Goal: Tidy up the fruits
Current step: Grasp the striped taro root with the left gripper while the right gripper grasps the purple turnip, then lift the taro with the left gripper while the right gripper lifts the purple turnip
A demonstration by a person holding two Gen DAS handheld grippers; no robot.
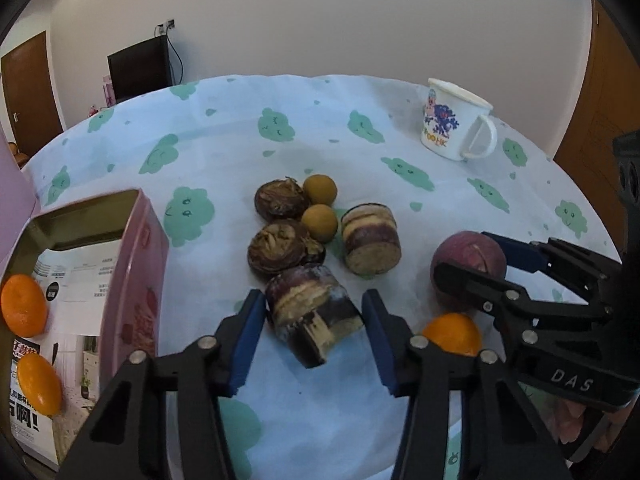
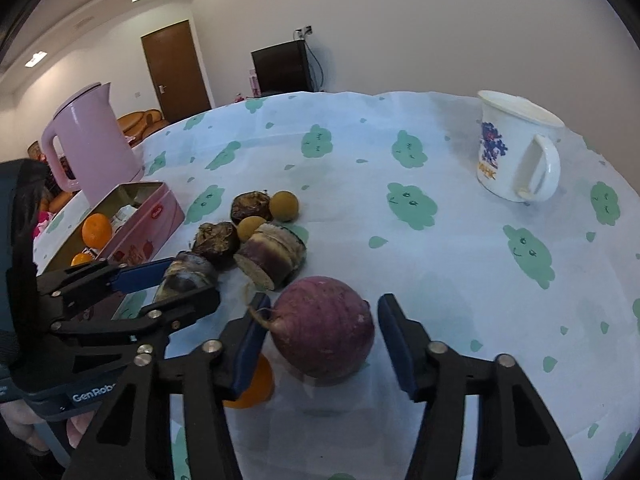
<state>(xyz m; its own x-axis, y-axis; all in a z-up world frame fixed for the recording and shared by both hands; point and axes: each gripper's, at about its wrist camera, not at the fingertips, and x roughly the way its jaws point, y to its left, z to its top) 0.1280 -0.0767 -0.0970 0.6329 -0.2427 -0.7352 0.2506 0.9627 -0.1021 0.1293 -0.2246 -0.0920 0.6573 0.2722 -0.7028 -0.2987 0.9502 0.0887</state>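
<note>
Left gripper (image 1: 314, 334) nearest in left wrist view: blue pads spread, straddling a purple-brown cane chunk (image 1: 314, 316) lying on the tablecloth (image 1: 320, 152). Left pad sits right at the chunk's end, right pad close on the other side; can't tell if either is actually touching. No clamp.

Right gripper (image 2: 320, 336): jaws also apart, bracketing the round reddish-purple fruit (image 2: 326, 326). Gap visible on the right pad side, left pad near the fruit's stem. Fruit rests on the cloth.

An orange (image 1: 454, 332) sits on the cloth between the two grippers, just below the purple fruit and partly hidden behind the fingers in both views.

Just beyond the left gripper's chunk: a second cane chunk (image 1: 372, 240) standing on end, cut face toward the camera. Beside it, two dark brown water chestnuts (image 1: 280, 250) and two small yellow-brown round fruits (image 1: 319, 222), all clustered and touching or nearly so.

Left of the cluster: pink tin box (image 1: 136, 280), open, printed leaflet in the bottom, two oranges (image 1: 24, 306) inside on the leaflet. Box is near the cluster, not touching it.

Behind the box in right wrist view: pink kettle (image 2: 92, 140), upright.

Far right of the table: white mug (image 1: 456, 120) with blue cartoon print, upright, handle facing the camera, well apart from the fruit.
</note>
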